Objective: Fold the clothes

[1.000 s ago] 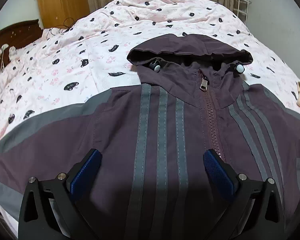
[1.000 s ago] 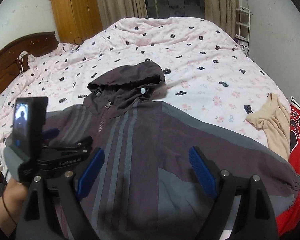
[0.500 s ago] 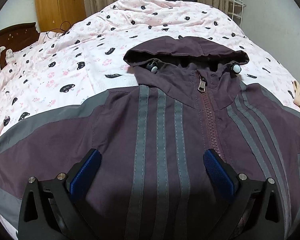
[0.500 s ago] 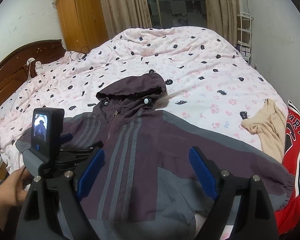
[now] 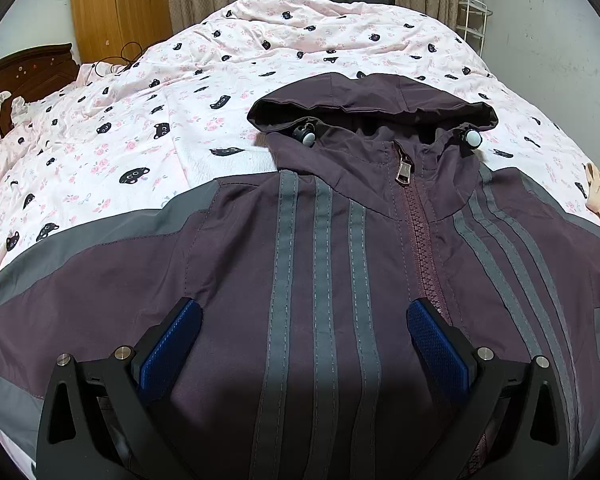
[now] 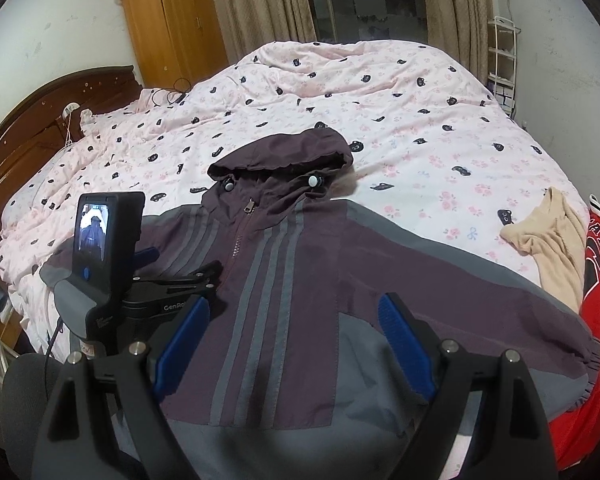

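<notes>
A dark purple hooded jacket [image 5: 320,264] with grey stripes lies front up and zipped on the bed, its hood toward the far side and both sleeves spread out. In the right wrist view the same jacket [image 6: 300,272] fills the middle. My left gripper [image 5: 304,340] hovers over the jacket's chest, open, with nothing between its blue pads. Over the jacket's lower right side my right gripper [image 6: 296,340] is open and holds nothing. The left gripper's body with its small screen [image 6: 100,248] shows at the left of the right wrist view.
The bed carries a pink quilt [image 6: 380,92] with black cat prints. A beige garment [image 6: 552,236] and a red jersey [image 6: 596,320] lie at the right edge. A wooden headboard [image 6: 40,128] stands left, a wardrobe [image 6: 172,20] and curtains behind, a white rack [image 6: 504,60] by the right wall.
Both grippers have lifted and drawn back from the jacket, so more of the bed and room shows. The jacket has not moved. Both stay open.
</notes>
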A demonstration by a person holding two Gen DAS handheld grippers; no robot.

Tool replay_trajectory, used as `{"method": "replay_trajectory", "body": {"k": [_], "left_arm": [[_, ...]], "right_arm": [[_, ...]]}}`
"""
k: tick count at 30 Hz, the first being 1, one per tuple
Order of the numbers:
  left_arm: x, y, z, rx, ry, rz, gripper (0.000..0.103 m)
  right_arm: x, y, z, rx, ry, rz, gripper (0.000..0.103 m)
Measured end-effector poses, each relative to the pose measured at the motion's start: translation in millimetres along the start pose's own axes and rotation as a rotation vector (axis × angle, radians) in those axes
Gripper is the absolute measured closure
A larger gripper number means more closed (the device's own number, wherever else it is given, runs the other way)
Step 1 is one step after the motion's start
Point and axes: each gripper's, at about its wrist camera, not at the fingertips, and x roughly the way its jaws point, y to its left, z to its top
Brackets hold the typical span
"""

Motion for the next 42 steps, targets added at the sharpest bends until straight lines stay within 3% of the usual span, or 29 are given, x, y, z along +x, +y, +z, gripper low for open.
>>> {"method": "replay_trajectory", "body": {"k": [32,42], "left_arm": [[0.1,0.2,0.1,0.0,0.0,0.0,0.0],[0.2,0.2,0.1,-0.001,0.0,0.0,0.0]], "right_arm": [[11.1,-11.0,2.4,0.047,0.03,0.026,0.015],[2.0,-37.1,6.9,0.112,0.005,0.013,0.015]]}}
